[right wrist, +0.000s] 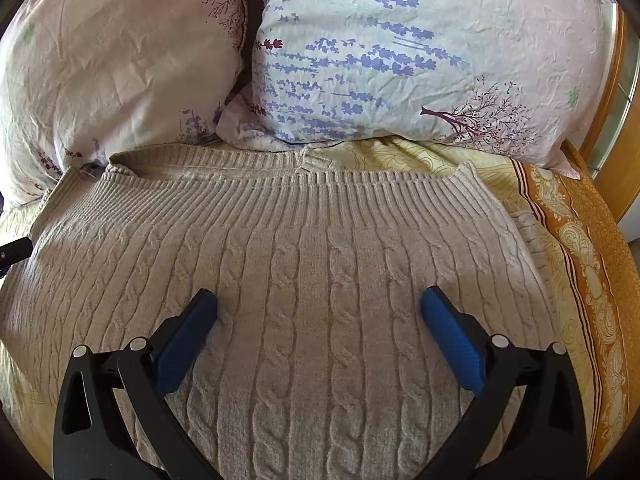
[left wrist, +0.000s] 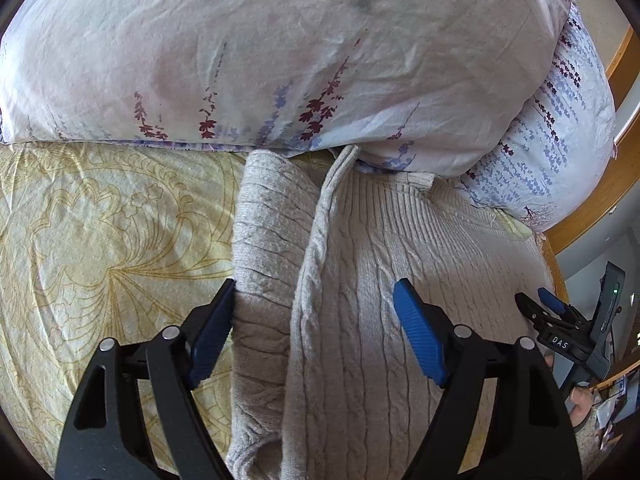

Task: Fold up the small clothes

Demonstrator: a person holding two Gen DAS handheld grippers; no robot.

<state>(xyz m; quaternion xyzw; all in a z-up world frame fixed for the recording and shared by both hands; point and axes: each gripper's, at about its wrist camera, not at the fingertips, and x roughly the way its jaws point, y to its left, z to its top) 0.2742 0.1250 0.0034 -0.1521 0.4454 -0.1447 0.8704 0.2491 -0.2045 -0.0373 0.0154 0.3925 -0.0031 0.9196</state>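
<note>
Looking down the left wrist view: left claw (left wrist: 314,300) jaws apart, straddling a folded-over sleeve and side edge of the beige cable-knit sweater (left wrist: 400,248), gripping nothing. Sweater lies on the yellow bedsheet (left wrist: 100,240), collar at the floral pillows (left wrist: 240,60). Right wrist view: right claw (right wrist: 318,306) spread wide over the sweater's chest, pads (right wrist: 452,332) clear of the knit.

- Bed sheet (left wrist: 100,240): pale yellow, printed with gold floral line work, spread flat.
- Two pillows (right wrist: 400,60) side by side at the head, touching; white cases printed with purple and maroon sprigs, creased.
- Orange patterned border (right wrist: 592,280) along the sheet's right edge.
- Wooden bed frame (right wrist: 608,100) behind the pillows.
</note>
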